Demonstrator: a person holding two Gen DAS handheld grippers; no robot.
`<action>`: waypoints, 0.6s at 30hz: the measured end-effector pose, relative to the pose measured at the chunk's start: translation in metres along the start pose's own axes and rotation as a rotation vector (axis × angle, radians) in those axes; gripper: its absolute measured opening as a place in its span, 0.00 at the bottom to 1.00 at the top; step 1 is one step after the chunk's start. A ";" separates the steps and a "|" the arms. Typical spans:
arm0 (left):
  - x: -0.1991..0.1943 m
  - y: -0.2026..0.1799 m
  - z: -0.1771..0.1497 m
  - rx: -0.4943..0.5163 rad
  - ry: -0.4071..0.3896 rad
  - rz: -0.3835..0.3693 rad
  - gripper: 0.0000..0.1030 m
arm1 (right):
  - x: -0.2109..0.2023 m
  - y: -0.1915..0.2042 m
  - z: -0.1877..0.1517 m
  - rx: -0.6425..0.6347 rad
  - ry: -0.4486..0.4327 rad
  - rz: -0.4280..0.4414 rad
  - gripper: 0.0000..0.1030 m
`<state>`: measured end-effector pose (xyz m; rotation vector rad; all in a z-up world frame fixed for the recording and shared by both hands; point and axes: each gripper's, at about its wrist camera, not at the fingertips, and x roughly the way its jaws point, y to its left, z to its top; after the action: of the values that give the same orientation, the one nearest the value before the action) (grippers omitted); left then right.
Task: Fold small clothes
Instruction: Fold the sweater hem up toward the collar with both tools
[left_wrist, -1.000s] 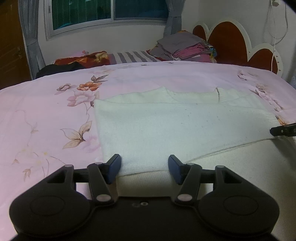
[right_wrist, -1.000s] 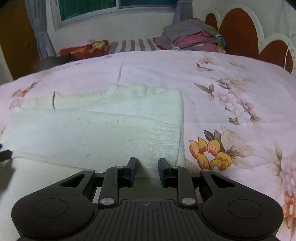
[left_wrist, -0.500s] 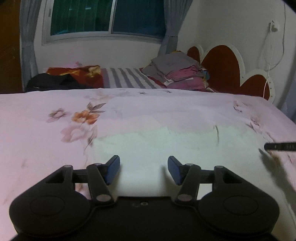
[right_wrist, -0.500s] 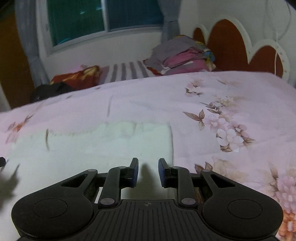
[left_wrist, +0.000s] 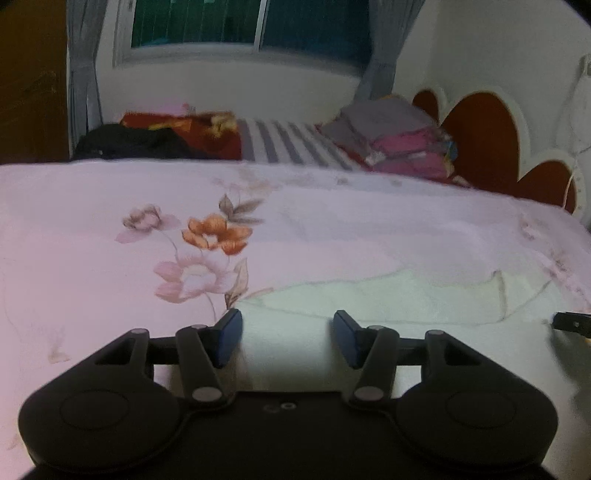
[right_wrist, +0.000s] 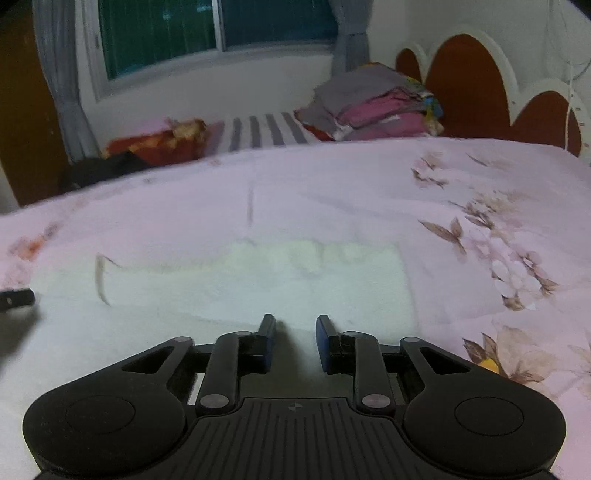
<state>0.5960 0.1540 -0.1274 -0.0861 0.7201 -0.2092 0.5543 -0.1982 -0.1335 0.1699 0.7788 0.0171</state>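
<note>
A: Where is the garment?

B: The white knit garment (left_wrist: 388, 306) (right_wrist: 258, 280) lies flat on the pink flowered bedspread (left_wrist: 92, 258) (right_wrist: 369, 199), towards the near edge of the bed. It is folded over itself, so a fold line runs across it and a narrower strip shows beyond that line. Both views are blurred, so the knit texture is hard to read.

A: And the tongs?

B: The left gripper (left_wrist: 287, 338) has its fingers wide apart, with nothing between them. It sits over the garment's left end, near the corner beside the orange flower (left_wrist: 216, 232). The right gripper (right_wrist: 294, 341) has its fingers parted by a narrower gap, also with nothing between them. It sits over the garment's near edge, towards the right end.

A: Are they touching the cloth?

B: I cannot tell. The fingertips (right_wrist: 267, 332) overlap the white fabric in the picture, but whether they touch it is unclear.

A: Can each camera see the other gripper?

B: Just a dark tip at the frame edge: at the right in the left wrist view, at the left in the right wrist view.

A: What lies beyond?

B: At the far side of the bed there is a stack of folded clothes (left_wrist: 399, 140) (right_wrist: 373, 99), grey on top and pink below, next to a striped cloth (left_wrist: 288, 144) (right_wrist: 258, 131). A dark bundle (left_wrist: 125, 146) lies to the left. The red scalloped headboard (left_wrist: 484, 140) (right_wrist: 461, 81) stands at the right, and a curtained window (left_wrist: 251, 26) (right_wrist: 207, 29) is behind.
</note>
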 end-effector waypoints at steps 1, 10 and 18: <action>-0.013 -0.002 -0.004 -0.024 -0.022 -0.022 0.52 | -0.006 0.000 0.001 0.001 -0.010 0.022 0.24; -0.038 -0.038 -0.065 0.046 0.017 -0.029 0.52 | -0.012 0.002 -0.021 -0.068 0.012 0.110 0.24; -0.085 -0.024 -0.069 0.030 0.019 0.111 0.81 | -0.053 -0.035 -0.031 -0.020 -0.001 0.035 0.24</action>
<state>0.4837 0.1493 -0.1208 -0.0148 0.7386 -0.1146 0.4935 -0.2322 -0.1235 0.1649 0.7743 0.0581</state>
